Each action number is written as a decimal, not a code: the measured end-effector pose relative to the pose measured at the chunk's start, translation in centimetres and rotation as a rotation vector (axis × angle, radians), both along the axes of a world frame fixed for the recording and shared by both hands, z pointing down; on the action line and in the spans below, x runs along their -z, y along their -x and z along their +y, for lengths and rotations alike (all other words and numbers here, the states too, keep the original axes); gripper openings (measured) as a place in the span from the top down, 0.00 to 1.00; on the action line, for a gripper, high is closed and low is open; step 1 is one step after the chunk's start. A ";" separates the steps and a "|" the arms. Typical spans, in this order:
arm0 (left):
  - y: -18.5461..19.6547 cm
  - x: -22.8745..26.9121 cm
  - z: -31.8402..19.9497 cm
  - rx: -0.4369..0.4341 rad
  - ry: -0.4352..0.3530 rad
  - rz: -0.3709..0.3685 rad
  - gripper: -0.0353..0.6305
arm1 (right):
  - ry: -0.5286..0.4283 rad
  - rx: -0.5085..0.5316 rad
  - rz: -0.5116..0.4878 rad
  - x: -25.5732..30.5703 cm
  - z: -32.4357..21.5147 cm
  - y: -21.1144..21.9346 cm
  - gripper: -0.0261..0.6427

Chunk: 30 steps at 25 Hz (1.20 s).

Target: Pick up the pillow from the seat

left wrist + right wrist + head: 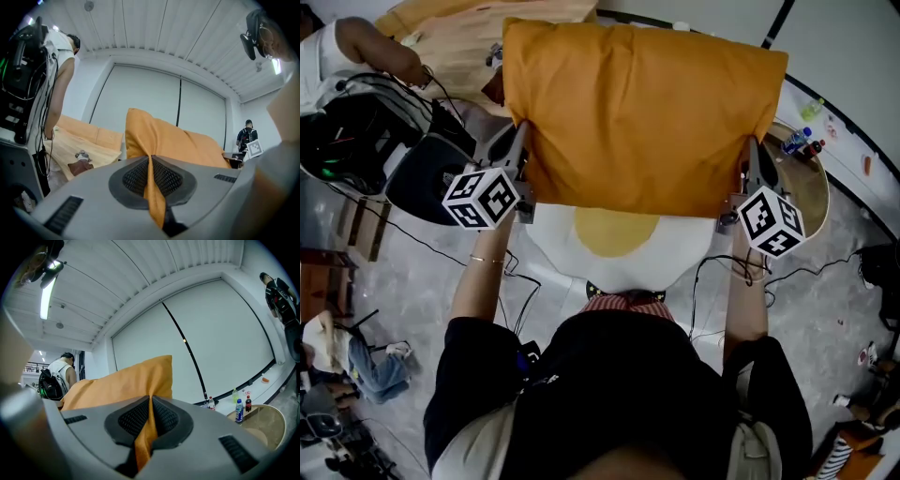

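Orange fabric is pinched in both grippers, and the pillow is up off the seat.
The left gripper is clamped on the left edge of the pillow and the right gripper on its right edge. Each has a fold of cloth squeezed between its closed jaws. The pillow hangs spread wide between them. Below the pillow lies the white seat with a round yellow centre. To the pillow's right stands a round wooden table, with bottles at its rim.
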<state>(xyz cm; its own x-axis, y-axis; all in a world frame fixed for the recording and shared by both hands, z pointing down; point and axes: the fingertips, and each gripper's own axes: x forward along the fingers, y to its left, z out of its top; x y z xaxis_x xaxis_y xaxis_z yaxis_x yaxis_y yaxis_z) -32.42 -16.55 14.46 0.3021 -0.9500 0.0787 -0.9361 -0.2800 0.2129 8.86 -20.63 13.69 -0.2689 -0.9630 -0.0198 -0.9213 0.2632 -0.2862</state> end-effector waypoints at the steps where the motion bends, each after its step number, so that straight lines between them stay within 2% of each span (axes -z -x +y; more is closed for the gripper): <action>1: 0.0 0.4 0.2 0.000 -0.006 -0.001 0.91 | -0.006 0.003 -0.002 0.4 0.2 0.0 0.91; 12: 0.3 3.7 1.3 -0.014 -0.063 0.036 0.91 | -0.084 0.029 -0.005 4.3 0.5 0.5 0.91; 30: -2.0 7.0 2.4 -0.040 -0.126 0.071 0.91 | -0.168 0.099 -0.057 8.5 1.8 -1.8 0.91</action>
<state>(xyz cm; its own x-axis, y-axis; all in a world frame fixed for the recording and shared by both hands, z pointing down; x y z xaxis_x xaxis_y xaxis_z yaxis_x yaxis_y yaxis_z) -30.47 -14.15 7.50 0.3409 -0.9380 -0.0636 -0.9074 -0.3460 0.2386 10.68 -18.87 5.18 -0.3556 -0.9139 -0.1955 -0.8724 0.3997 -0.2813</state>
